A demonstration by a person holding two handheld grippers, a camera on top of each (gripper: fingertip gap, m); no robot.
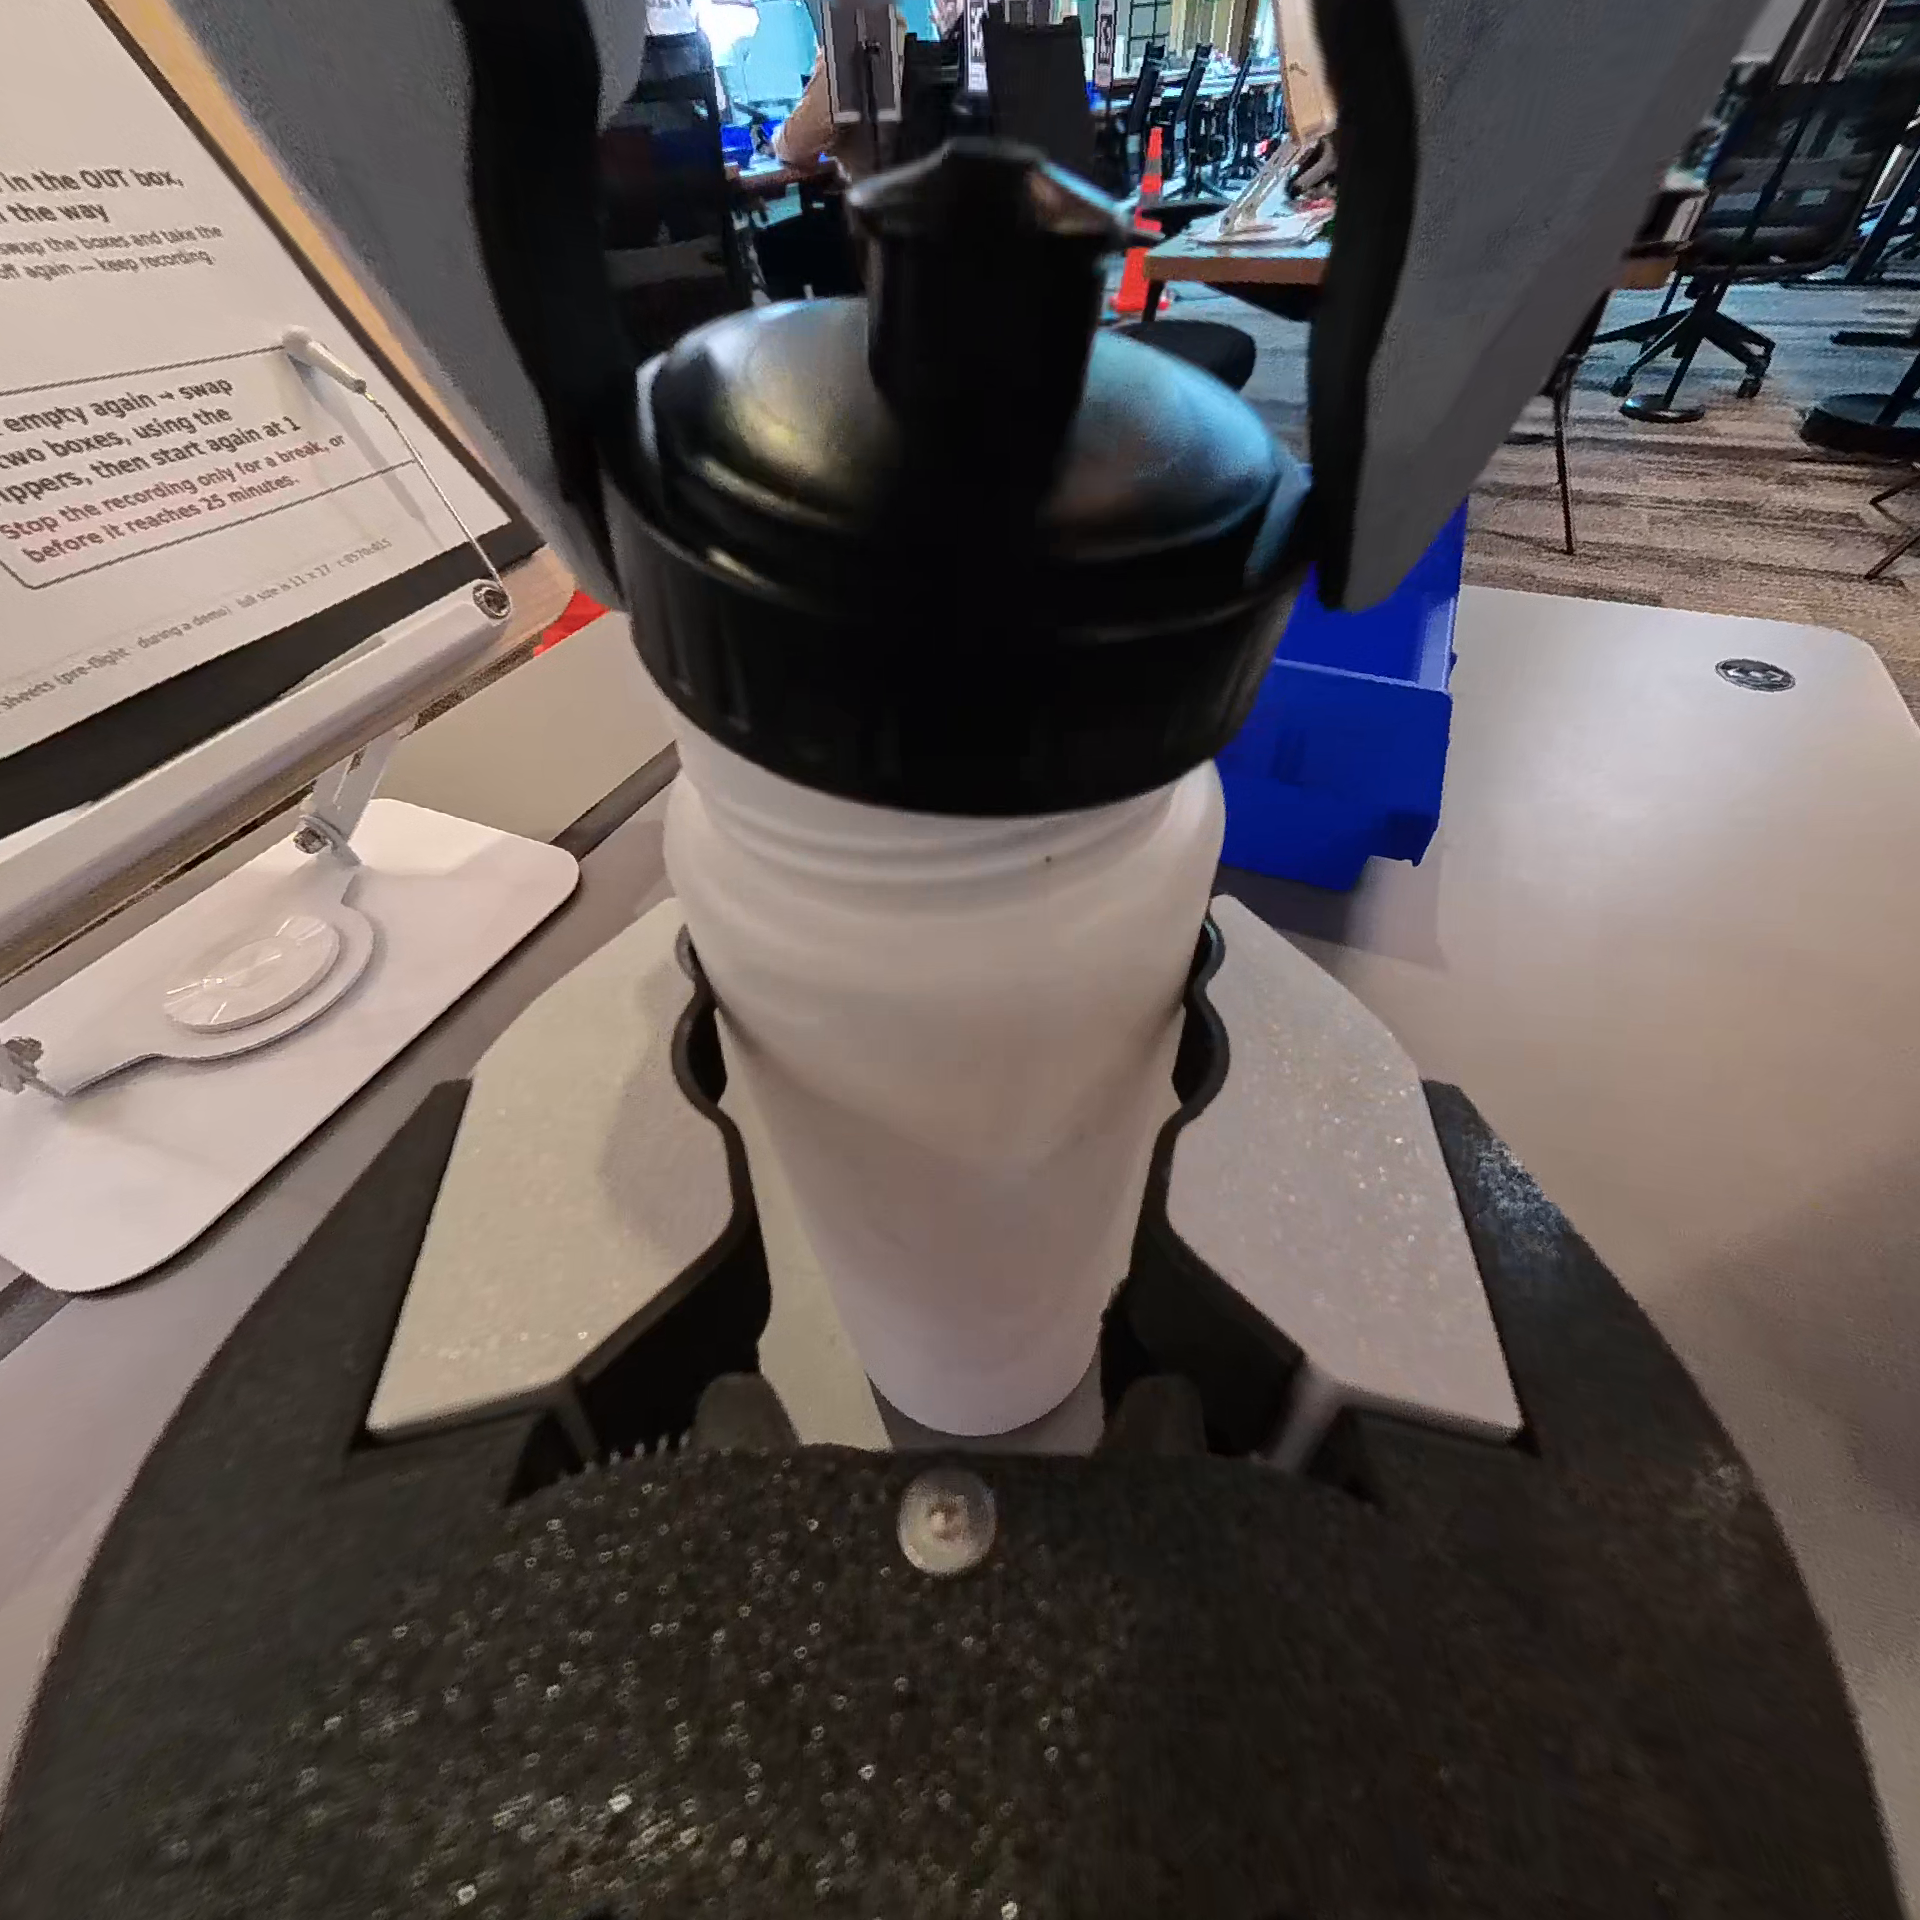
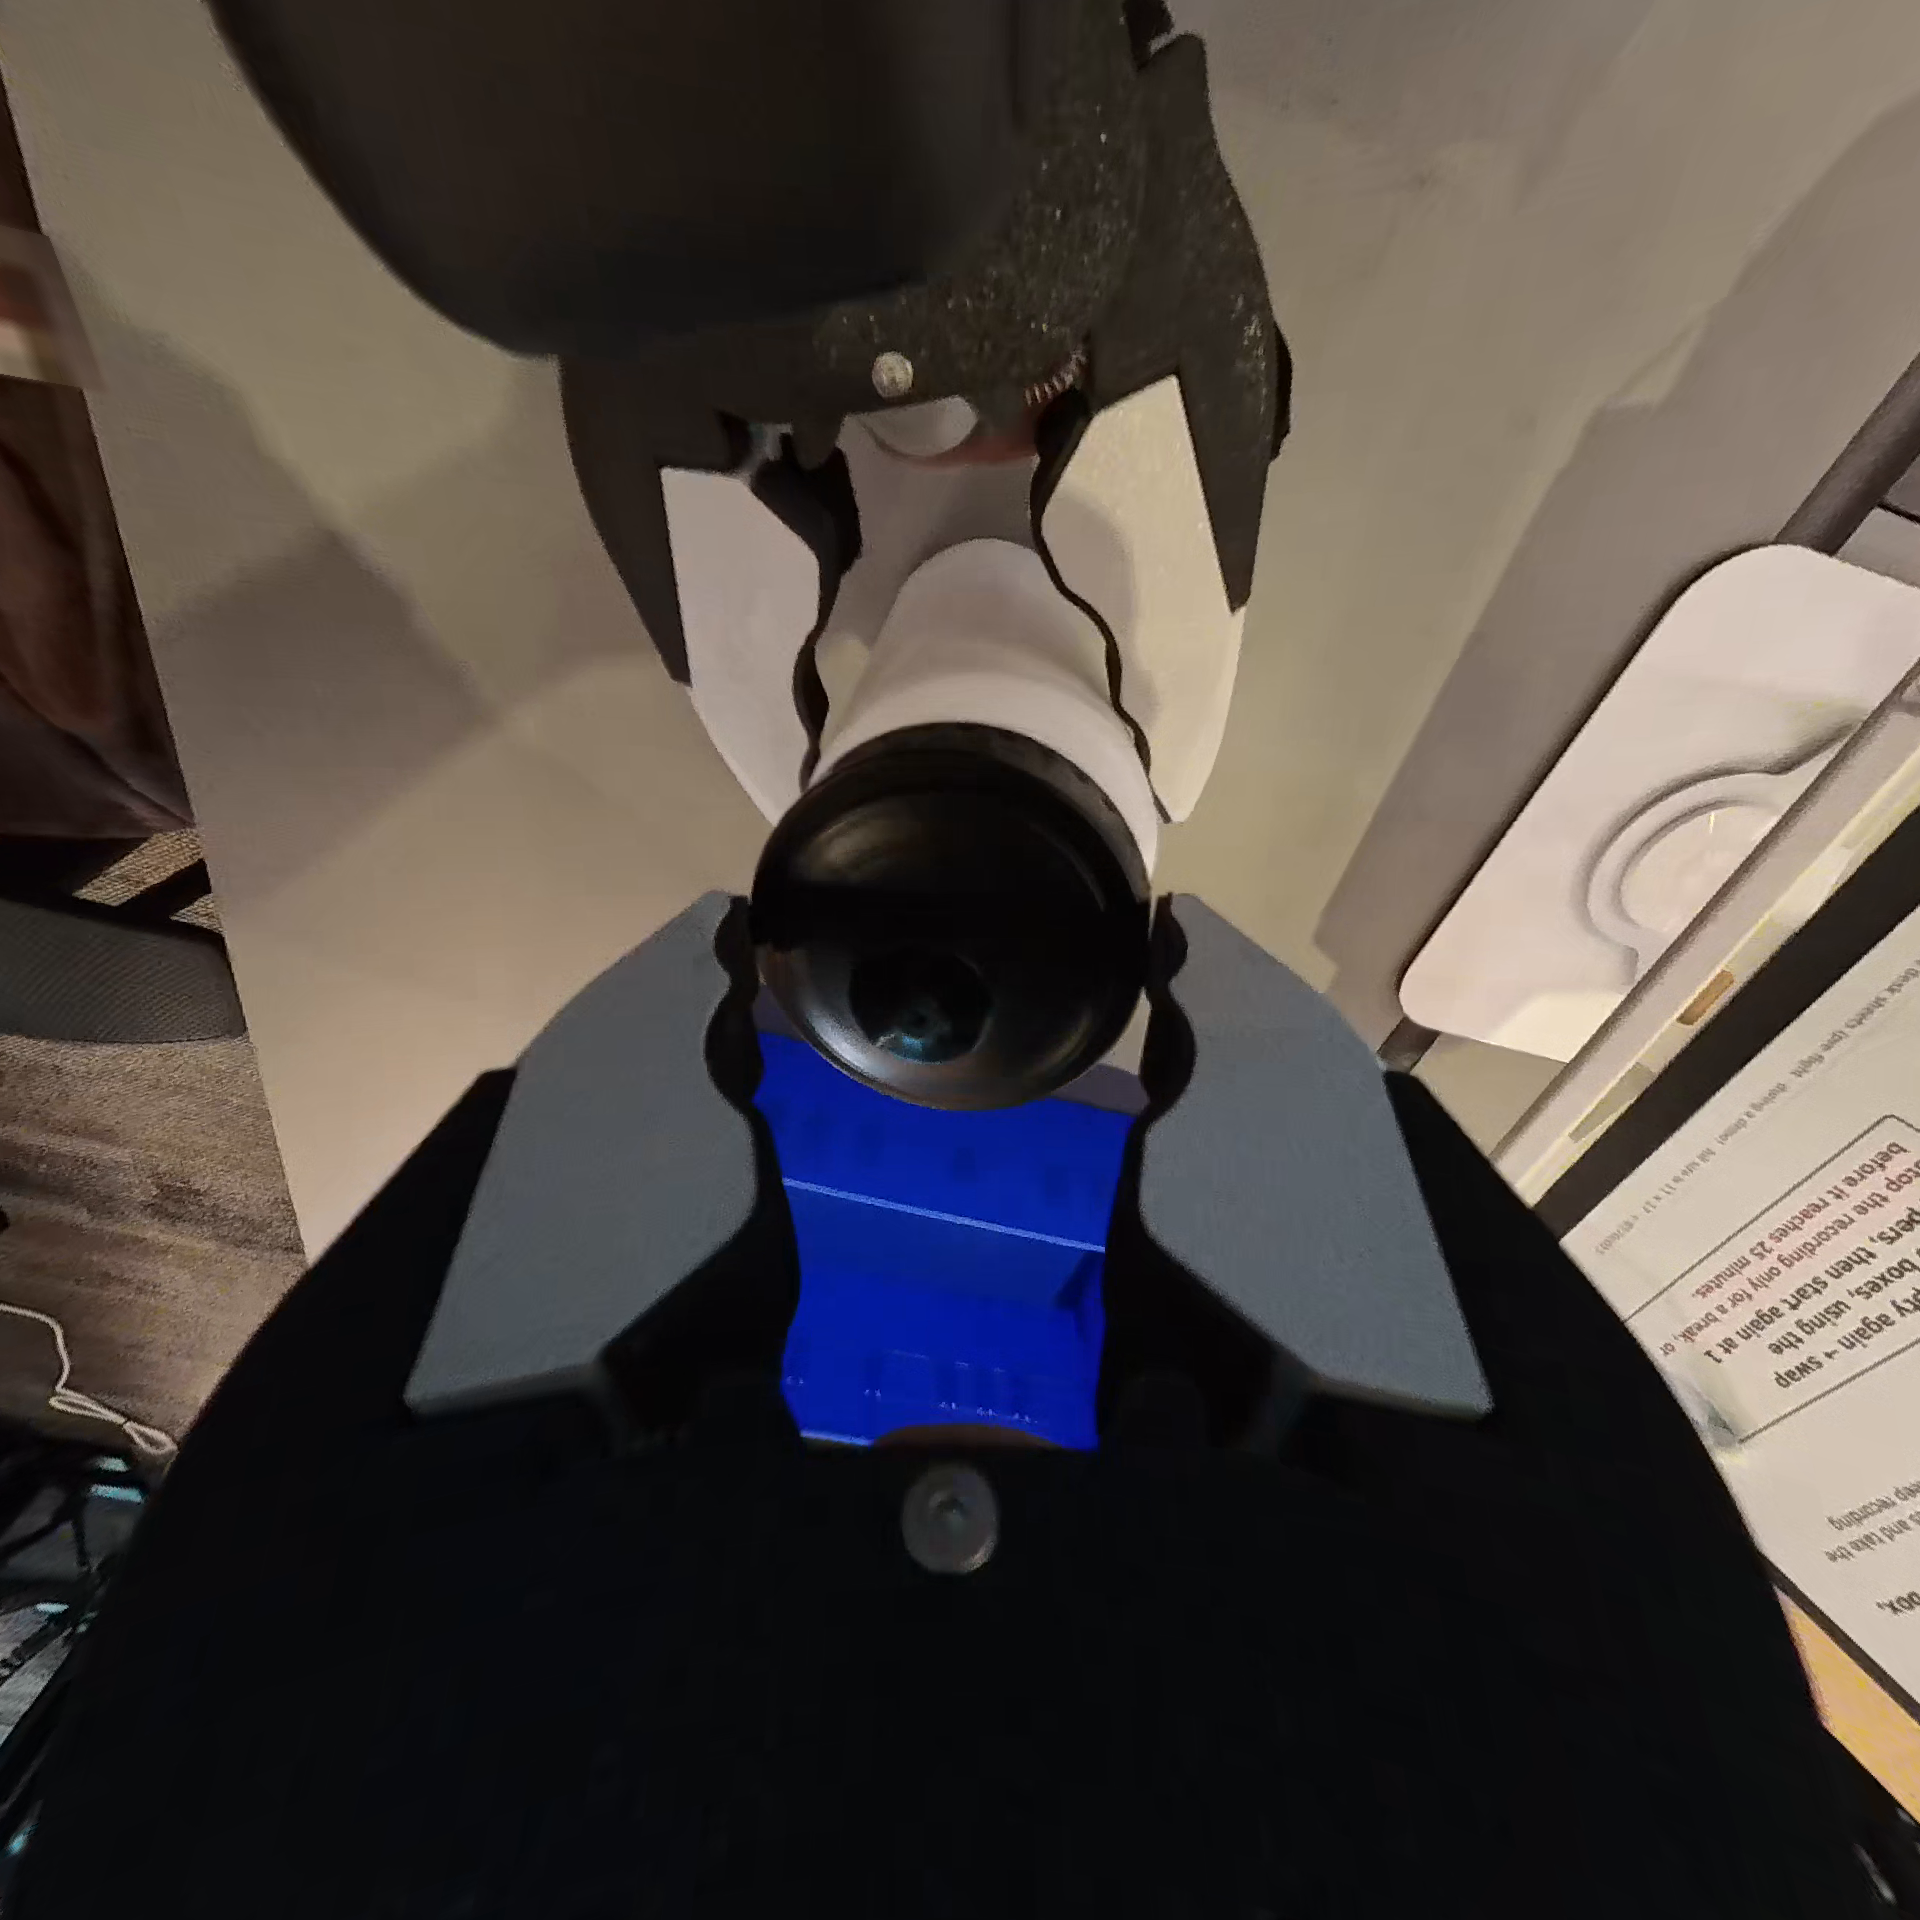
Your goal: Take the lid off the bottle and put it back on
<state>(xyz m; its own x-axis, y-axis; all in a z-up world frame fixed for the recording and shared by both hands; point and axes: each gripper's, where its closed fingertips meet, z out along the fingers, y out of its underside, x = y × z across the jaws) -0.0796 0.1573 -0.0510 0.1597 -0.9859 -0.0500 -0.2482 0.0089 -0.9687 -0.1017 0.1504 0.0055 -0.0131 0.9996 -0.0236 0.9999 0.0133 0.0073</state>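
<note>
White plastic bottle (image 1: 935, 1091) clamped mid-body by left gripper (image 1: 948, 997), held above the table (image 1: 1621, 935) — likely light, smooth, squeezable. Black ribbed lid (image 2: 951, 914) on, pinched at rim by right gripper (image 2: 948, 966) — best hold there.

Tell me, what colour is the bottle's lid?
Black. The lid shows best in the left wrist view.

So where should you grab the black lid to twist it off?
Grab the black lid by its ribbed outer rim, coming straight down from above with one finger on each side. The ridges give grip; the domed top and spout are smooth and slippery. The right gripper already does this, while the left gripper holds the white bottle.
</note>
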